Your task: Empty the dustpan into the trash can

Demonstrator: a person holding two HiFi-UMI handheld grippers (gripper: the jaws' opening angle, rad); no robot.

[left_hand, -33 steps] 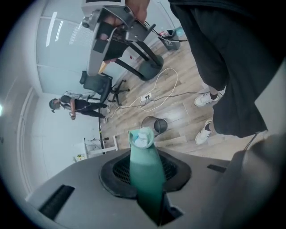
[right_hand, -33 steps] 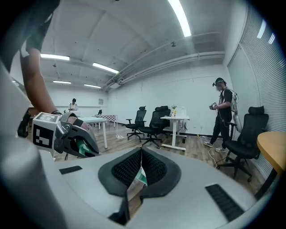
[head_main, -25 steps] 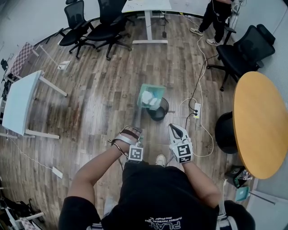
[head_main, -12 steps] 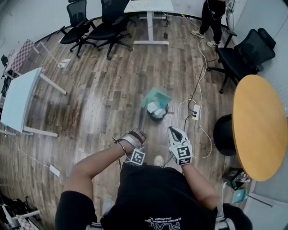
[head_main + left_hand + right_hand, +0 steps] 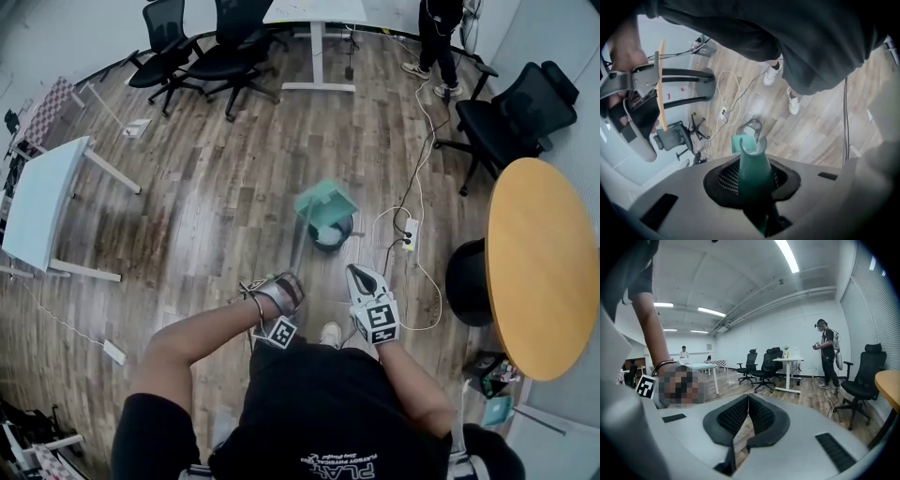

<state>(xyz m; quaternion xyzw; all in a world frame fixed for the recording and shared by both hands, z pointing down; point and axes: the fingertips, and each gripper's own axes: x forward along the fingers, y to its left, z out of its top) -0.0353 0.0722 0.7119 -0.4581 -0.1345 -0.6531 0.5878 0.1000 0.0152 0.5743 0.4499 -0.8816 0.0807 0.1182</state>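
A teal long-handled dustpan (image 5: pixel 325 201) hangs tipped over the black mesh trash can (image 5: pixel 349 231) on the wooden floor. White paper scraps (image 5: pixel 327 235) lie inside the can. The pan's thin handle (image 5: pixel 296 251) runs back to my left gripper (image 5: pixel 280 294), which is shut on it. In the left gripper view the teal handle (image 5: pixel 753 171) sits clamped between the pads, with the dustpan (image 5: pixel 742 144) and the trash can (image 5: pixel 751 127) beyond. My right gripper (image 5: pixel 359 277) hovers beside the left one, shut on nothing, and in the right gripper view its pads (image 5: pixel 759 416) meet.
A power strip with a white cable (image 5: pixel 410 232) lies right of the can. A round yellow table (image 5: pixel 539 262) on a black base stands at the right, and black office chairs (image 5: pixel 511 112) stand behind it. A white table (image 5: pixel 42 206) is at the left. A person (image 5: pixel 436 33) stands far back.
The dustpan has rolled over above the can, and the white scraps have slid out of it into the can. My left hand has rolled and sunk a little. The right gripper stayed put.
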